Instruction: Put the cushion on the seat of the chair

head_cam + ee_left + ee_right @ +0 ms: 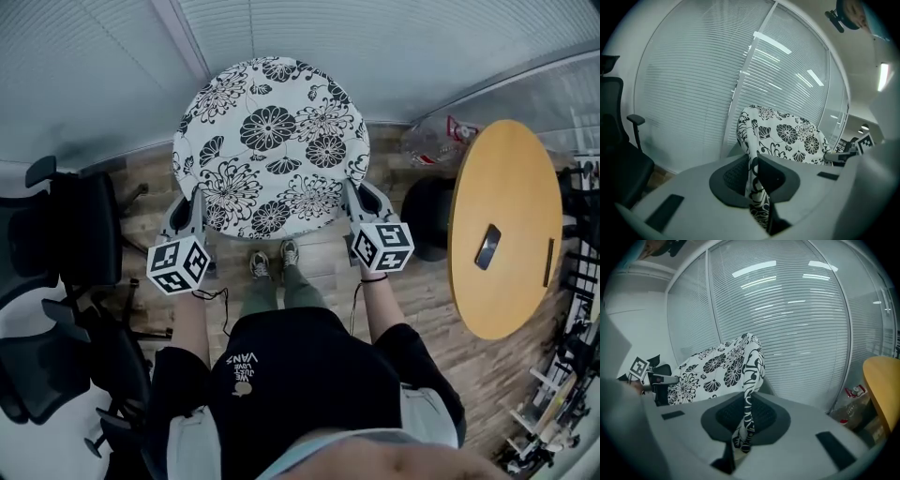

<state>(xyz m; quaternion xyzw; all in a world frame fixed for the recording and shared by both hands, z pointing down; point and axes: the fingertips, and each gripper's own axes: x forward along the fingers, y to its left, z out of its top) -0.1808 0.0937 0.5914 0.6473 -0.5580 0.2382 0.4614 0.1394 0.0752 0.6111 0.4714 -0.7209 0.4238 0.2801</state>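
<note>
I find the cushion (272, 141) matt printed cloth, the floor (328, 272) wood-grain plank, the left gripper (753, 178) matt grey plastic with dark, finely textured pads (733, 176).

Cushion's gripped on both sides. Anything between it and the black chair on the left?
Nothing visible. The cushion, pinched by the left gripper and the right gripper, hangs over bare floor. The nearest black chair stands apart at its left, with only floor between. Its seat is hard to make out.
</note>
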